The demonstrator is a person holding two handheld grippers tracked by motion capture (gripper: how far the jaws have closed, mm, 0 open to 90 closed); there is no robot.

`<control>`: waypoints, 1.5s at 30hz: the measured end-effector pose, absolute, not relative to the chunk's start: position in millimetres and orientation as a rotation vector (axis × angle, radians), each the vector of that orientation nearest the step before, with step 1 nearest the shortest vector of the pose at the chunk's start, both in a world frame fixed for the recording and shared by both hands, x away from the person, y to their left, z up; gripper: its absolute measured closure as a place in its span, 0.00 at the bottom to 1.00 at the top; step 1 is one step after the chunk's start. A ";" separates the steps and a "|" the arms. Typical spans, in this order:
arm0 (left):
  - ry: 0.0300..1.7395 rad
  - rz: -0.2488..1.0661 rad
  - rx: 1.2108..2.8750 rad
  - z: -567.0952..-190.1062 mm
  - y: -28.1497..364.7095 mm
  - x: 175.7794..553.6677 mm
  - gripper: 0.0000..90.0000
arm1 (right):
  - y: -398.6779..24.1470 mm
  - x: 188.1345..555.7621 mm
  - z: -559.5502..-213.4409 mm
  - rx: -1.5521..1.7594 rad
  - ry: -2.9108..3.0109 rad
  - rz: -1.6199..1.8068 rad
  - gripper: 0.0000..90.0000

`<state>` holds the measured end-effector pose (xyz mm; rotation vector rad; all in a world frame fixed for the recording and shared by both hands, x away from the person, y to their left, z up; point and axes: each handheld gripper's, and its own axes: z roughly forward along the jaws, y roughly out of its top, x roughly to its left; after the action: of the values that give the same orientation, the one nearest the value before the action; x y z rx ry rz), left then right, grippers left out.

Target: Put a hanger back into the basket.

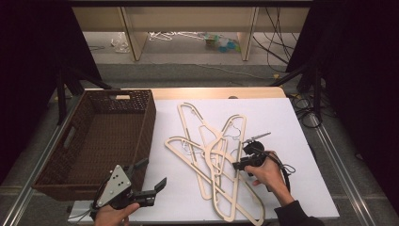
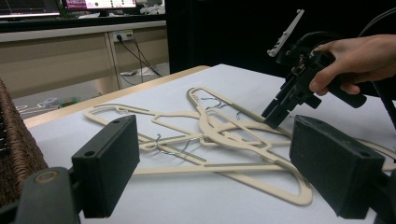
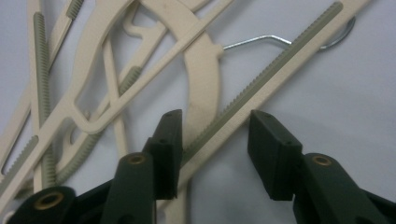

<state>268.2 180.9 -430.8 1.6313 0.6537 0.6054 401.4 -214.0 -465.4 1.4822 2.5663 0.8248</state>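
Two grippers: both held over a white tabletop (image 1: 282, 122), one per hand.
Left gripper (image 1: 149, 178): nearest, at the front left edge, just beside the basket's near corner; fingers (image 2: 106, 170) spread wide, nothing between them, pointing toward the hanger pile.
Left hand (image 1: 113, 214): grips the handle from the bottom edge; grey three-cornered plate on top.
Right gripper (image 1: 237, 165): front right of the pile, tips down at the hangers.
Right fingers (image 3: 167, 149): partly spread, straddling one cream bar with a ribbed grey-green strip; left one touches or nearly touches the bar, right one stands clear; not pinching.
Right hand (image 1: 268, 174): wraps the handle, dark sleeve behind, cable looping off to the right.
Hangers (image 1: 214, 160): several cream ones, tangled and overlapping flat mid-tabletop, wire hooks showing among them.
Straddled bar (image 3: 261, 84): runs diagonally, crossing over another hanger's wire hook.
Basket (image 1: 141, 136): dark brown wicker, left side of tabletop, just beside the pile.
Far: floor beyond the tabletop, table legs, loose cables.
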 end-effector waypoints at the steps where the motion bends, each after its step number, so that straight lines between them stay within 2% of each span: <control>1: 0.654 0.606 1.633 -430.8 180.9 268.3 0.18 | -221.7 401.0 -464.3 1.479 2.568 0.827 0.69; 12: 0.649 0.607 1.642 -431.3 181.1 268.3 0.18 | -232.5 398.6 -458.5 1.468 2.586 0.689 0.77; 14: 0.651 0.606 1.642 -431.5 181.0 268.3 0.18 | -234.0 399.1 -458.8 1.471 2.590 0.695 0.77; 16: 0.652 0.606 1.644 -431.6 180.7 268.3 0.18 | -235.3 398.8 -461.7 1.500 2.571 0.692 0.70; 18: 0.652 0.606 1.643 -431.7 180.1 268.4 0.18 | -231.3 396.4 -461.9 1.471 2.575 0.664 0.69; 24: 0.653 0.607 1.646 -432.2 180.2 268.4 0.18 | -227.3 394.5 -462.1 1.429 2.581 0.619 0.70; 30: 0.659 0.603 1.638 -431.8 180.7 267.9 0.18 | -232.2 395.9 -461.9 1.450 2.604 0.646 0.76; 33: 0.659 0.603 1.641 -431.9 180.6 268.3 0.18 | -234.7 395.4 -461.8 1.439 2.643 0.688 0.83; 45: 0.654 0.593 1.632 -432.1 179.9 269.2 0.18 | -240.5 395.4 -452.2 1.270 2.688 0.594 0.87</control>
<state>269.2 179.9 -432.1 1.6319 0.6545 0.5926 395.4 -240.5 -452.2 1.2703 2.6881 0.5944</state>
